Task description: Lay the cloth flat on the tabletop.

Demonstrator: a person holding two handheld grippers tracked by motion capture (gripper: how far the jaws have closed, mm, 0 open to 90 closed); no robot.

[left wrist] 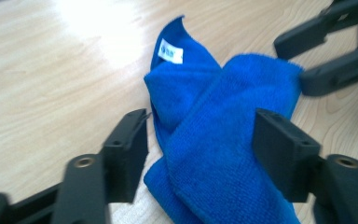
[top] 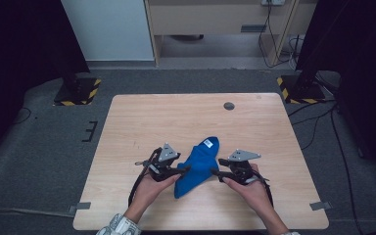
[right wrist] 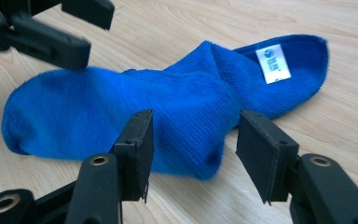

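A blue cloth with a small white label lies bunched and folded over itself on the wooden table, between my two grippers. The left gripper rests at the cloth's left edge, jaws open. In the left gripper view the cloth lies between the spread jaws of that gripper, not pinched. The right gripper stands open at the cloth's right edge. In the right gripper view the cloth lies just beyond the parted jaws of my right gripper, its label at the far right.
A small round grey cap sits in the tabletop near the far edge. Tape tabs mark the front corners. Beyond the table are a grey floor, stand bases with yellow-black stripes and cables.
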